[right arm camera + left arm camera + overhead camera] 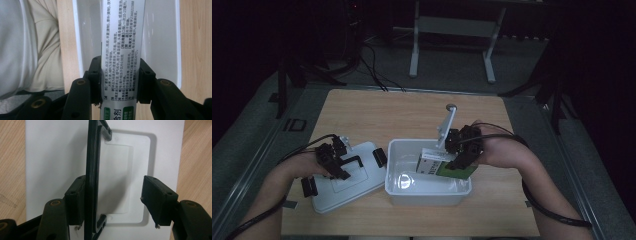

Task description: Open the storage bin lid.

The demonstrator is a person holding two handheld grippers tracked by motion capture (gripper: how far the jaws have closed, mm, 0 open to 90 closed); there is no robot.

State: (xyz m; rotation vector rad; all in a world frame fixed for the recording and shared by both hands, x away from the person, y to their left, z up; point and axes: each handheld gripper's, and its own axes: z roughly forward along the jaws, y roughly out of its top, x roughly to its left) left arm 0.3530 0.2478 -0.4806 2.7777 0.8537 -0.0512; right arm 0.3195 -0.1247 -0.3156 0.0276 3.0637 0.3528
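Fig. legend, packing step mid-way. The right hand-held gripper point(458, 161) is clamping a carton w/ printed text, the medicine box point(443, 165), and is holding it over/inside the open white storage bin point(398, 190) at centre of the tabletop point(377, 112). In the right gripper view both pads are pressing flat on the box's point(122, 32) long sides, w/ the bin wall point(160, 37) running beneath; box is lying roughly level, its green end toward the gripper. Whether its underside is touching the bin floor can't be told.

The left hand-held gripper point(333, 162) is hovering over the white lid point(357, 187), which is lying flat on the tabletop just beside the bin's left wall, black latches on its ends. In the left gripper view the jaws are standing apart, released, straddling the raised black handle point(93, 170): one pad is touching the handle, the other is well clear of it, so no grip yet.

Progress, as judged: lid is off, box is being delivered into the bin, approx. half done. Left to do: let go of the box, withdraw the right hand-held gripper, clench the left on the handle, carry the lid over the bin, seat it, possibly snap the latches.
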